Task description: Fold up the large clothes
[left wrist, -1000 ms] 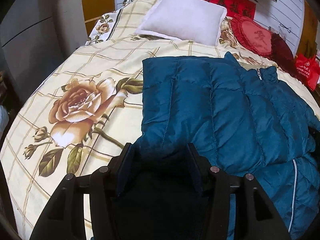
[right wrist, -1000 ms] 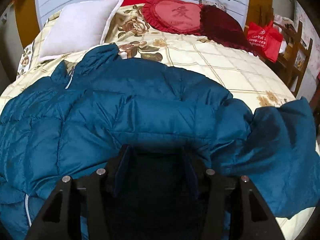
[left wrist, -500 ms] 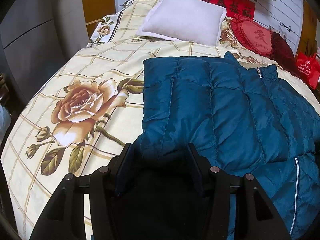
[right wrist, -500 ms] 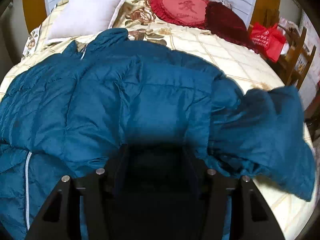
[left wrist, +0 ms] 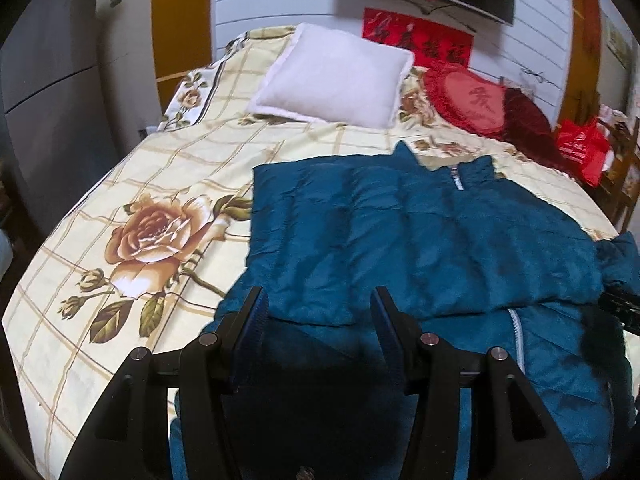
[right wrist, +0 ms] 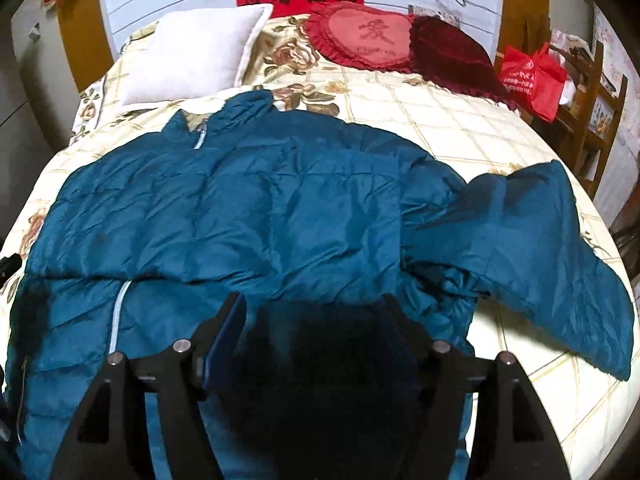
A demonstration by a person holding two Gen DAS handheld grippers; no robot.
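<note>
A teal puffer jacket [left wrist: 420, 240] lies on the round bed, zip and collar toward the pillows. Its upper part is folded down over the lower part, the fold's edge running across the middle [right wrist: 260, 272]. One sleeve [right wrist: 540, 248] lies spread out to the right on the cover. My left gripper [left wrist: 320, 312] hovers open above the jacket's near left part, nothing pinched between the pads. Over the near middle of the jacket, my right gripper [right wrist: 314, 316] has its jaws opening; fabric lies below them, not gripped.
The bed wears a cream cover [left wrist: 152, 240] printed with roses. A white pillow [left wrist: 332, 76], a red heart cushion [right wrist: 368, 36] and a dark red cushion [right wrist: 452, 52] sit at the head. A red bag [right wrist: 532, 76] hangs on a wooden chair to the right.
Both grippers have drawn back and up from the jacket, so more of the bed shows. The right jaws stand wider than before, and the fabric that filled them now lies flat.
</note>
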